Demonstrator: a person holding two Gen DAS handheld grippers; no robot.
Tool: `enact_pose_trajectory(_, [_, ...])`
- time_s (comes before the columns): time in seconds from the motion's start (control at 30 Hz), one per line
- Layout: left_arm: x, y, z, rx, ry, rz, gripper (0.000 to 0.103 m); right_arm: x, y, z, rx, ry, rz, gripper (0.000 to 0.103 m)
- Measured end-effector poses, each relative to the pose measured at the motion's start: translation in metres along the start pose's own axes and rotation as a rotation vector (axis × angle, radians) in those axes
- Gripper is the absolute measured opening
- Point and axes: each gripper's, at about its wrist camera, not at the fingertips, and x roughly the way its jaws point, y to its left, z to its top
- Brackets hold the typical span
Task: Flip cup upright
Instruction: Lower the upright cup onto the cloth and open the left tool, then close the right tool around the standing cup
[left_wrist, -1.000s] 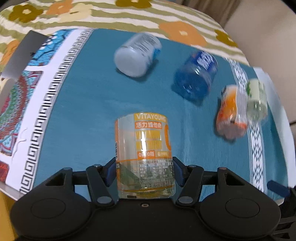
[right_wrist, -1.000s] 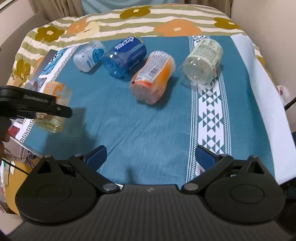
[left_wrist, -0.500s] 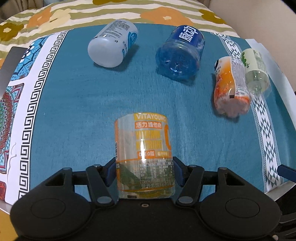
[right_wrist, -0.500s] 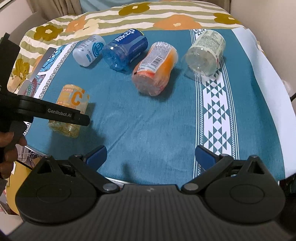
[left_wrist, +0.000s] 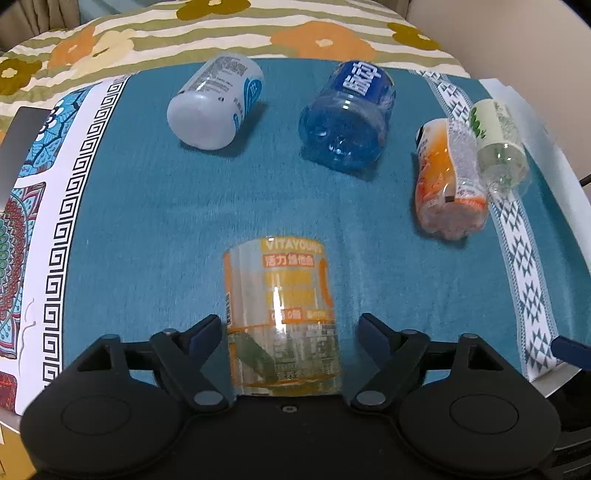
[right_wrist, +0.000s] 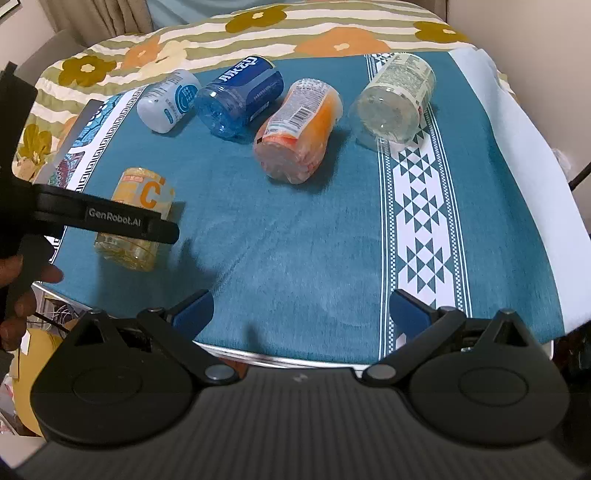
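Centrally, at the bottom of the left wrist view, the left tool (left_wrist: 290, 326) stands with its jaws spread; its blue-tipped fingers (left_wrist: 207, 326) flank the yellow-labelled cup (left_wrist: 280, 317), a clear gap showing on the right side and the left tip just beside the wall. The cup stands upright on the teal cloth (left_wrist: 166, 221) covering the surface, in the lower middle of that view and at mid-left in the right wrist view, where the left tool's black arm crosses in front of it. The right tool (right_wrist: 301, 308), at the bottom of its own view, is likewise spread wide and holds nothing, its tips over the near edge of the cloth. Farther back, four containers lie on their sides in a row: a white bottle (left_wrist: 214, 107) at upper left, a blue cup (left_wrist: 347, 118) at upper centre, an orange cup (left_wrist: 448, 188) and a pale green-labelled cup (left_wrist: 500, 147) at right, the last two touching or overlapping in the left view but apart in the right. A floral striped quilt (right_wrist: 221, 40) fills the top of both views.
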Motion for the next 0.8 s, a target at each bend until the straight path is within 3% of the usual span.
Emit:
enact_pose_trajectory(0.47, [-0.066,0.037,-0.01,-0.103,-0.108,-0.051,0.103,-0.026,0.007,0.016,0.001,0.002,-0.033,0.103])
enact_pose_trajectory(0.67, [-0.088,0.074,-0.027,-0.126,-0.162,-0.043,0.103,-0.032,0.025,0.052,0.009,0.02,0.057,0.103])
enact_pose_trajectory(0.8, [-0.088,0.097,-0.035,-0.118,-0.148,-0.069,0.102,-0.015,0.046,0.077,0.008,0.072,0.126,0.103])
